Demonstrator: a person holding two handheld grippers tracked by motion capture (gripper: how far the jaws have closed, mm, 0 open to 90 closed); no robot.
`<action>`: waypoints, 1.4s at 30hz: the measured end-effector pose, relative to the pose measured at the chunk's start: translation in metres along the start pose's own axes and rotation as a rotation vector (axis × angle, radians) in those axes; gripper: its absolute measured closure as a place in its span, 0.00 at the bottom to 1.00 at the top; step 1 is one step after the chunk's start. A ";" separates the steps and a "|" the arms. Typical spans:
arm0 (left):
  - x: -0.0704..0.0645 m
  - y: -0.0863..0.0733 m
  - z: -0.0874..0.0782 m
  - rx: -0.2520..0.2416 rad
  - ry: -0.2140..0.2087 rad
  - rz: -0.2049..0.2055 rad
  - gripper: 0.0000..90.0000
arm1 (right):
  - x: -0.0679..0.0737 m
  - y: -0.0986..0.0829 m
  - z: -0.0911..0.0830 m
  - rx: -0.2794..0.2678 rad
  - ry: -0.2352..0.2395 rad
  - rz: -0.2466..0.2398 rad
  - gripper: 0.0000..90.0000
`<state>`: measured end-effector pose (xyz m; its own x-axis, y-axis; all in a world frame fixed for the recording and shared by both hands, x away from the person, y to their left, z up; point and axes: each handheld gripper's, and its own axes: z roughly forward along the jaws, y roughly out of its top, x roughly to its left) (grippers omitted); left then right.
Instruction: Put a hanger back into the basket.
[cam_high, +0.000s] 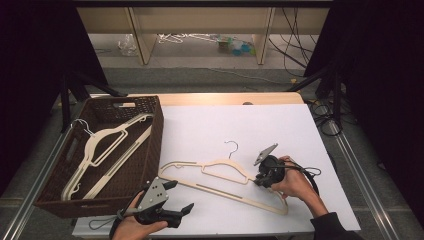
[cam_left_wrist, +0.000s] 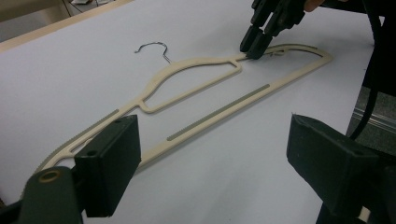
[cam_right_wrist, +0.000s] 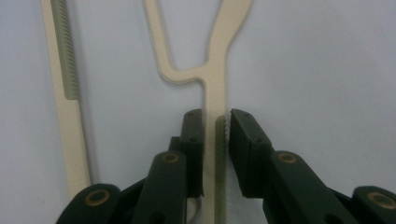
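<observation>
A cream plastic hanger (cam_high: 222, 163) with a wire hook lies flat on the white table top. My right gripper (cam_high: 257, 181) is at its right shoulder, and the two jaws are pressed against either side of the thin arm (cam_right_wrist: 215, 70). The left gripper view shows that same gripper (cam_left_wrist: 252, 46) pinching the hanger (cam_left_wrist: 196, 63) at the far end. My left gripper (cam_high: 181, 195) hovers near the table's front edge, below the hanger's left end, wide open and holding nothing. Seen along its own jaws, the left gripper (cam_left_wrist: 210, 140) faces the hanger's near end.
A dark wicker basket (cam_high: 154, 142) stands at the table's left and holds more cream hangers (cam_high: 105, 134). White table surface (cam_high: 260, 125) stretches behind the hanger. Cables (cam_high: 295, 50) lie on the floor past the far edge.
</observation>
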<state>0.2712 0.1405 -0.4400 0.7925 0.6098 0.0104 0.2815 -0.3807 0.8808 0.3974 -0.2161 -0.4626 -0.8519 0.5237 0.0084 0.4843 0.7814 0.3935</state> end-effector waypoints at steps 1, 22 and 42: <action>-0.001 0.000 0.000 0.005 0.002 -0.004 0.19 | 0.000 0.000 0.000 -0.001 0.001 0.000 0.84; 0.003 0.031 0.070 0.070 0.047 0.018 0.28 | 0.001 -0.005 -0.013 0.035 -0.013 -0.045 0.88; 0.037 0.052 0.171 0.284 0.051 0.094 0.38 | 0.017 -0.005 -0.047 -0.005 -0.057 -0.121 0.88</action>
<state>0.4076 0.0244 -0.4747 0.7961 0.5940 0.1162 0.3535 -0.6122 0.7073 0.3709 -0.2273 -0.4208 -0.8911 0.4445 -0.0914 0.3780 0.8384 0.3926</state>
